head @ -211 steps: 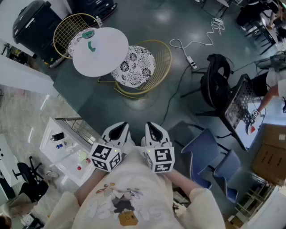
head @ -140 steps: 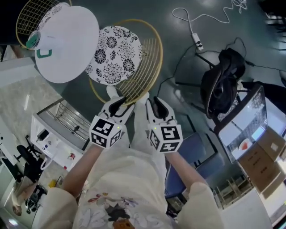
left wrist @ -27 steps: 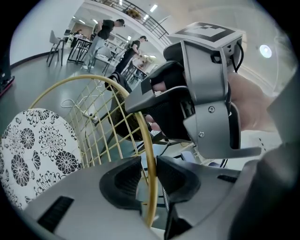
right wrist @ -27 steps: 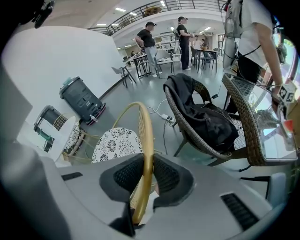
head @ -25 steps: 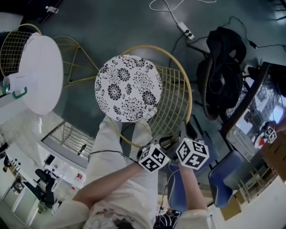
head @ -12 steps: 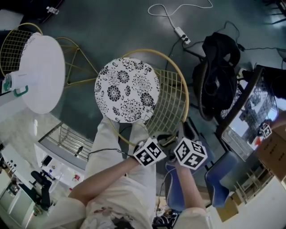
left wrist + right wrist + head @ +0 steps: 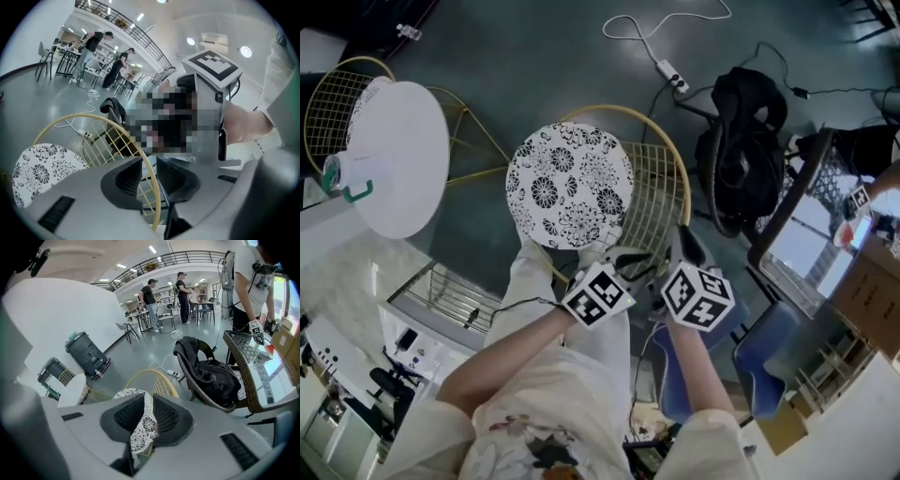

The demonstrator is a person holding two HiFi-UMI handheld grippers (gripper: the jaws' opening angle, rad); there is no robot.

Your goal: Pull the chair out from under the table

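Observation:
The chair has a gold wire back (image 7: 667, 192) and a round floral cushion (image 7: 570, 183). It stands apart from the white round table (image 7: 394, 155). Both grippers hover side by side above the near part of the back rim. My left gripper (image 7: 623, 265) is open, and through its narrow gap (image 7: 149, 168) the gold rim (image 7: 93, 121) shows below, untouched. My right gripper (image 7: 684, 251) is closing with nothing between its jaws. Only the cushion (image 7: 142, 430) far below shows through the right gripper (image 7: 149, 416). The table (image 7: 71, 389) stands beyond the chair.
A dark chair draped with a black jacket (image 7: 745, 141) stands right of the gold chair. A power strip and cable (image 7: 666, 70) lie on the floor. Blue chairs (image 7: 769, 352) and a glass-topped wicker table (image 7: 811, 234) are at the right, where a person (image 7: 251, 277) stands. A second gold chair (image 7: 337, 98) sits behind the table.
The chair, once half under the table, has come out beside it. Over the last second both grippers have risen off the back rim, and the chair has stayed put.

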